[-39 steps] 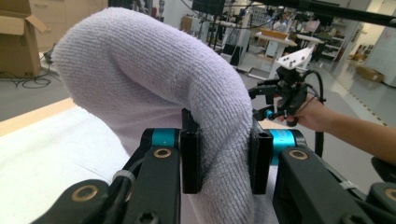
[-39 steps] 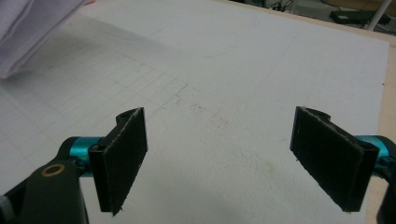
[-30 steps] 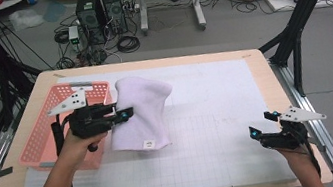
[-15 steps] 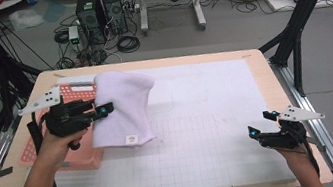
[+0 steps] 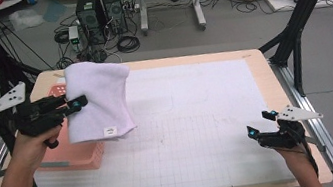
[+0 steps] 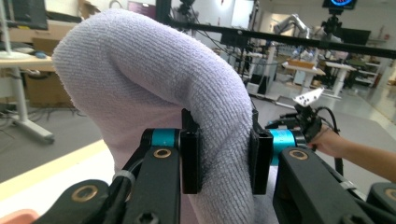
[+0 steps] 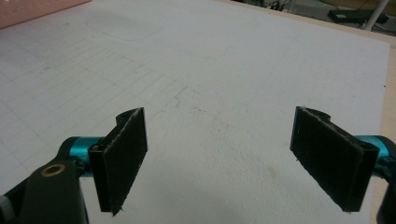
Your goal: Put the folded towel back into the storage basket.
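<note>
A folded pale lilac towel hangs in the air over the table's left side, above a pink basket. My left gripper is shut on its left edge. In the left gripper view the towel bulges up between the two black pads that press on it. My right gripper rests low near the table's front right corner. Its jaws stand wide apart over the white gridded mat, and nothing lies between its pads.
The white gridded mat covers most of the wooden table. The pink basket sits at the table's left edge, partly under the towel. Beyond the table, computer towers, cables and black frame legs stand on the floor.
My left gripper has carried the towel left and up, off the mat and over the pink basket. The right gripper has stayed in place.
</note>
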### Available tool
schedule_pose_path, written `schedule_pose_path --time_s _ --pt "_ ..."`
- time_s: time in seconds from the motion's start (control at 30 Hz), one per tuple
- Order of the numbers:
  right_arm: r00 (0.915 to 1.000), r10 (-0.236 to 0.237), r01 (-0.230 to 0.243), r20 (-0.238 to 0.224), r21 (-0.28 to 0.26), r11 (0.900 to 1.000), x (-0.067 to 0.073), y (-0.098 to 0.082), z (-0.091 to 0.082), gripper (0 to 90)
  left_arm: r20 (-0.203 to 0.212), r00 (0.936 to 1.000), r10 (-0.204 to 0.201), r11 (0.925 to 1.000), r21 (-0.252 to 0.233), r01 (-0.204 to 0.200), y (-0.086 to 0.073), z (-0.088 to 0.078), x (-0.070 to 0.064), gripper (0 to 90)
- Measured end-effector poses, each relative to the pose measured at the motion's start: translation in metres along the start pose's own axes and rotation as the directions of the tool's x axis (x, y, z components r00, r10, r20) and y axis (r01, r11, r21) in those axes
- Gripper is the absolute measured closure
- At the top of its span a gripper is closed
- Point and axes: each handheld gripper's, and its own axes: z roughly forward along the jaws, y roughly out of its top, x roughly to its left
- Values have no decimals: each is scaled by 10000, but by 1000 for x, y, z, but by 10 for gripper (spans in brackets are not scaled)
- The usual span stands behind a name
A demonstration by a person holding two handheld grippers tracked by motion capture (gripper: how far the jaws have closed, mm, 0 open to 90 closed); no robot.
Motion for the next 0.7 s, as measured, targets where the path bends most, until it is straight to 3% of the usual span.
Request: schedule_pose_path --time_s 0.23,0.4,0.7 --pt "10000 -28 28 19 14 10000 1 0 1 177 -428 9990 100 9995 -309 -113 16 -19 6 725" --pt "10000 -73 72 18 88 9999 2 0 3 178 -501 9987 23 9978 -659 -56 23 -33 13 725" --pt "9996 -251 249 91 219 9995 4 1 5 178 -881 9958 -240 9963 -848 165 21 -57 28 723"
